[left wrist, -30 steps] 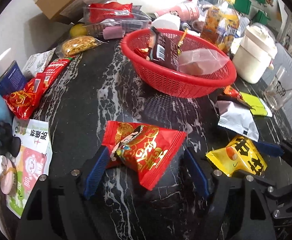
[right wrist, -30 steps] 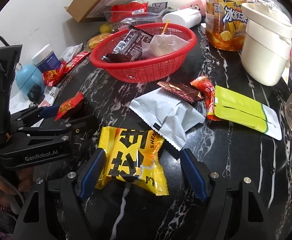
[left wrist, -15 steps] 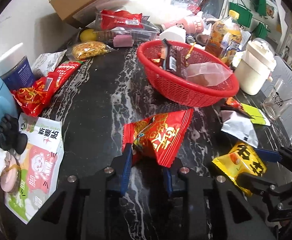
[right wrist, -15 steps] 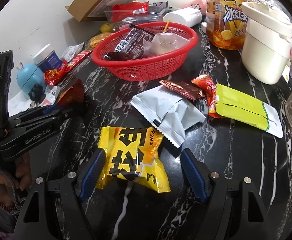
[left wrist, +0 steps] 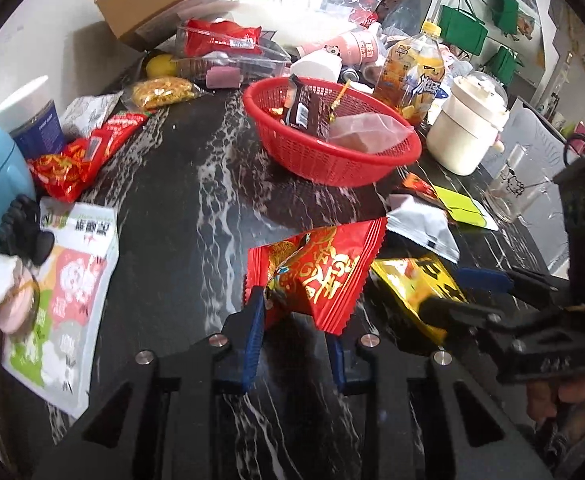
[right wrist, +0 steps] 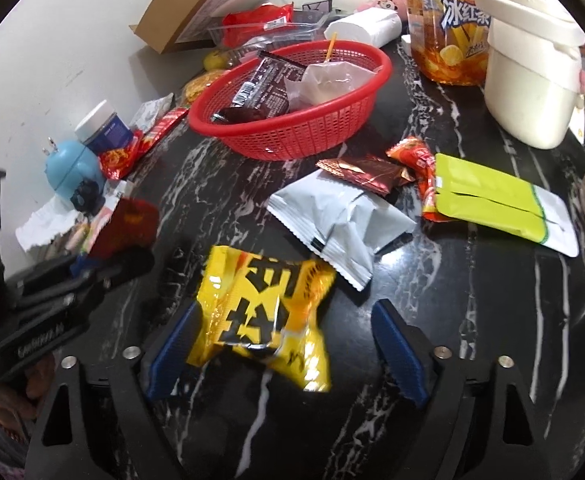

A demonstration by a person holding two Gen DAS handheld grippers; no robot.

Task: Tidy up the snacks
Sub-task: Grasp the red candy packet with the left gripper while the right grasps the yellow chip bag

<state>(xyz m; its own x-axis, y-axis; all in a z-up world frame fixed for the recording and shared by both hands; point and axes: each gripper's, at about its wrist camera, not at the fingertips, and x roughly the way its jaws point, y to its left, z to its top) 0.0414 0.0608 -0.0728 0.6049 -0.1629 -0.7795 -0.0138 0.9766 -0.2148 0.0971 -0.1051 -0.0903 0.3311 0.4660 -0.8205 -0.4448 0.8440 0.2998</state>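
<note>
Two blue-padded fingers (left wrist: 252, 332) of our left gripper (left wrist: 294, 336) are drawn in tight on a red snack packet (left wrist: 320, 272) printed with gold, and the packet stands tilted up above the black marbled desk (left wrist: 180, 216). Beyond it we see the red basket (left wrist: 332, 160) holding a dark brown wrapper (left wrist: 304, 114) and a clear plastic bag (left wrist: 366, 130). A white pouch (left wrist: 422, 226) and a lime-green pouch (left wrist: 462, 206) lie to the right of the basket, with a cream lidded pot (left wrist: 466, 132) and an iced-tea bottle (left wrist: 414, 76) behind.

From the right wrist view, we find our right gripper (right wrist: 288, 346) with its fingers (right wrist: 400, 356) spread wide on either side of a yellow snack packet (right wrist: 262, 316) with black lettering; the left pad sits against the packet's edge, the right pad stands apart from it. The packet looks blurred. Just beyond it lies the white pouch (right wrist: 340, 216), then a brown foil wrapper (right wrist: 362, 172) and a small red sachet (right wrist: 416, 160) touching the lime-green pouch (right wrist: 496, 200). The red basket (right wrist: 292, 132) sits farther back.
</note>
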